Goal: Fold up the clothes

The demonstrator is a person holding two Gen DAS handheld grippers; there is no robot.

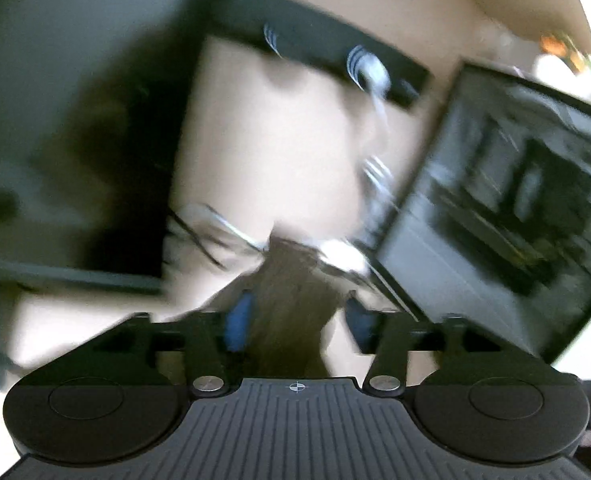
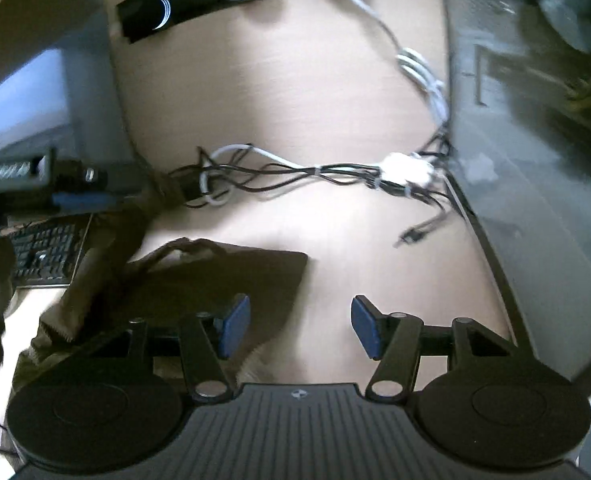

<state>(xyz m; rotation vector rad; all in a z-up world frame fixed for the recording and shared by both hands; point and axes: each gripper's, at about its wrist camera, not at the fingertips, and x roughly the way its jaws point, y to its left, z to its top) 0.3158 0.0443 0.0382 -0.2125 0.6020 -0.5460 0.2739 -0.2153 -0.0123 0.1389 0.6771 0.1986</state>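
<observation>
right wrist view: right gripper (image 2: 300, 327) stands with jaws apart, nothing between its blue pads (image 2: 235, 326), bare desk (image 2: 279, 92) under the gap. brown garment (image 2: 215, 280) lies just left of them, its long axis running left to right. left gripper (image 1: 300, 320) also spread; blurred brown cloth sits between its pads, whether touching i cannot tell. cable bundle (image 2: 295, 172) lies beyond, so judging, the left one is nearer.

No text, label, brand or number can be read in either view — both are blurred. The only sign is a small crosshair mark (image 2: 297, 393) on each gripper's ribbed housing, behind and midway between the fingers. The keyboard (image 2: 43, 250), far left of the right gripper's fingers, shows keys — legends illegible.
</observation>
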